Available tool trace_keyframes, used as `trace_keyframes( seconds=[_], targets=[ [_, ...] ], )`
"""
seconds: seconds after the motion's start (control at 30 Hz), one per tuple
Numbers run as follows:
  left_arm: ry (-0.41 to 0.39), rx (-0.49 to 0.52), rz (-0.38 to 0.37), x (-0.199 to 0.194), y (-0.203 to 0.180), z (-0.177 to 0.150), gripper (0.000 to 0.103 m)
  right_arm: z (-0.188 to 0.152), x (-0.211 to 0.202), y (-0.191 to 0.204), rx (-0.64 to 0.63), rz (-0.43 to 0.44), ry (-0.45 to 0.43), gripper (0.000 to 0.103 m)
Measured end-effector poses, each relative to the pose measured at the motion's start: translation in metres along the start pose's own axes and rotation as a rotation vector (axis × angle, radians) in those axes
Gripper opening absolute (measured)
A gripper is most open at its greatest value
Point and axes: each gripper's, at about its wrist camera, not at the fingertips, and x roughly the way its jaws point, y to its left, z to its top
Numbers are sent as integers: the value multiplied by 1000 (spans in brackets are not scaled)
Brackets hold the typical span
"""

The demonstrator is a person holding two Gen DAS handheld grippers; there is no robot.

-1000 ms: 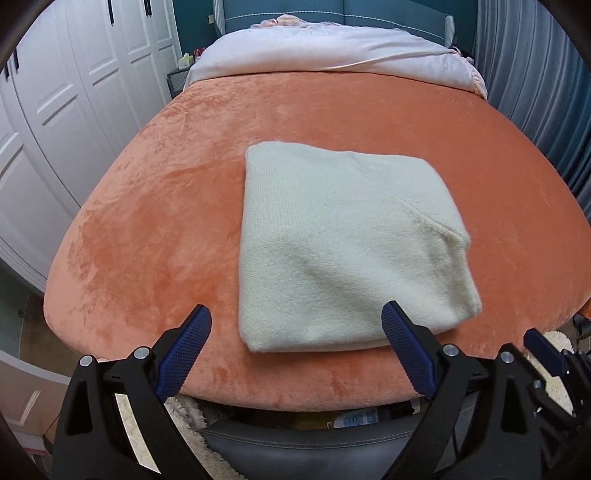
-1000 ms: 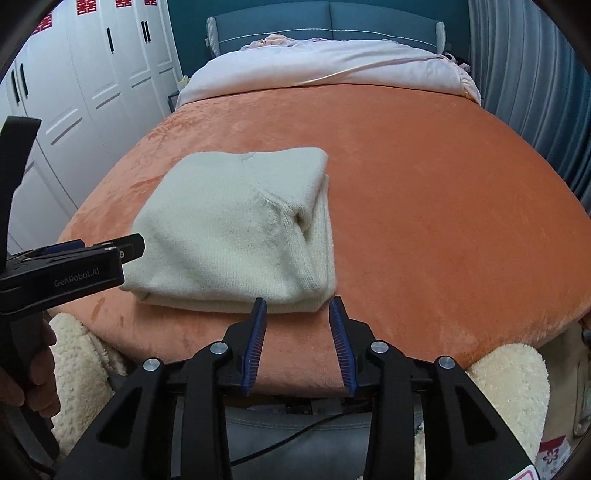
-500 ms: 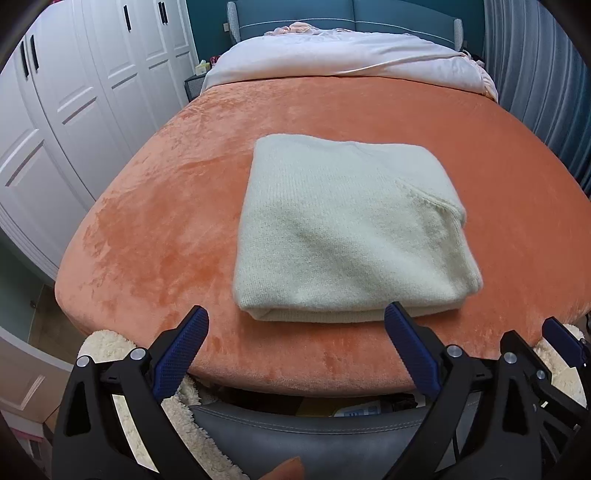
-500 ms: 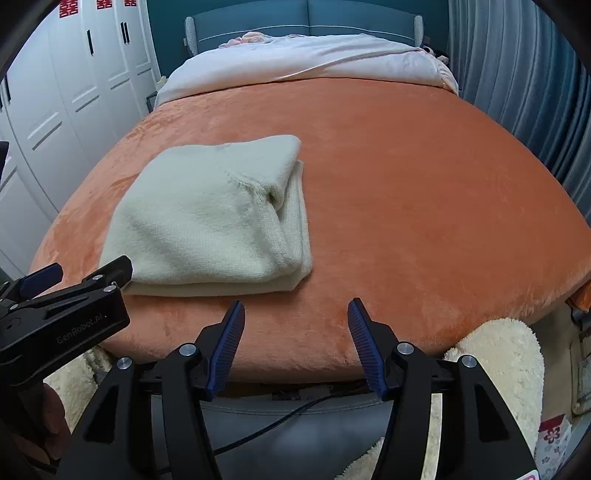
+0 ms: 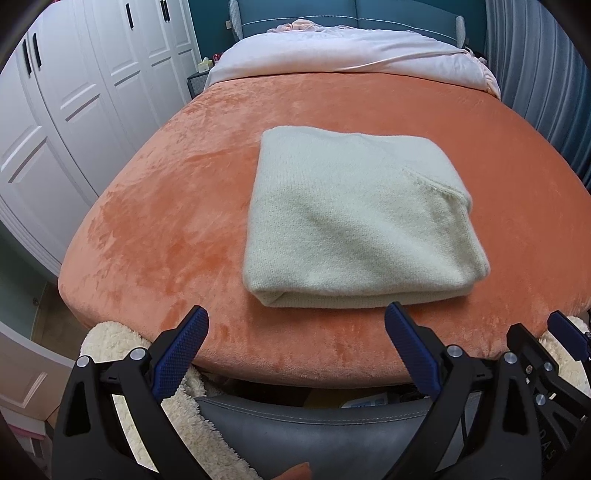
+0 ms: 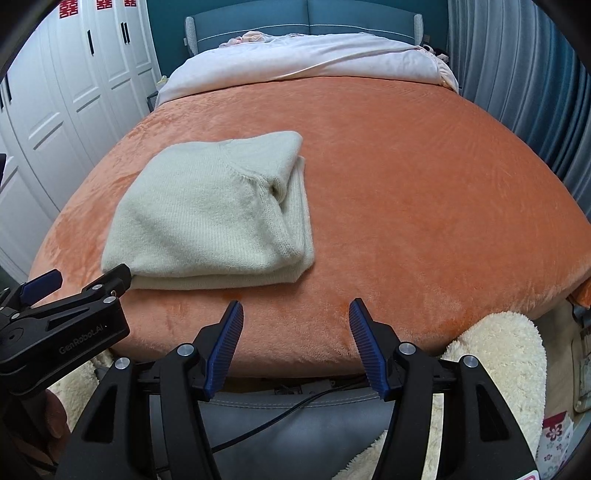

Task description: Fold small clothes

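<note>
Cream knitted sweater (image 5: 354, 229), folded into a thick rectangle, lies on the orange plush bed cover (image 5: 166, 221) near its front edge, apparently finished. Left hand-held gripper (image 5: 295, 325) hangs wide open before it, empty. Right hand-held gripper (image 6: 295, 314), its jaws just opened, holds nothing.

From my right wrist view, the left gripper (image 6: 74, 295) beside my jaws is cut off by the frame's left edge, so its fingertips stay unseen. Below my jaws, the cable (image 6: 291, 406) vanishes behind the black arms. Red wardrobe stickers (image 6: 70, 6) are clipped at the top.
</note>
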Motion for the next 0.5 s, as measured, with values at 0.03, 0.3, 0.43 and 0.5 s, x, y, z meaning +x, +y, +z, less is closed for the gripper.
trace_keyframes(
  seconds=[0.03,0.3,0.43,0.5],
  targets=[
    [-1,-1,2,1,1,-1,94,-1,0,0,0,-2,1,58],
    [21,-11,1,13,3,-11,94,-10,13,5,-15,-20,9,59],
    [23,-6,3,16,4,-18,94,-14,13,10,-24,-25,4,59],
    [26,-6,5,18,3,-21,94,-16,14,11,-18,-29,7,59]
  ],
)
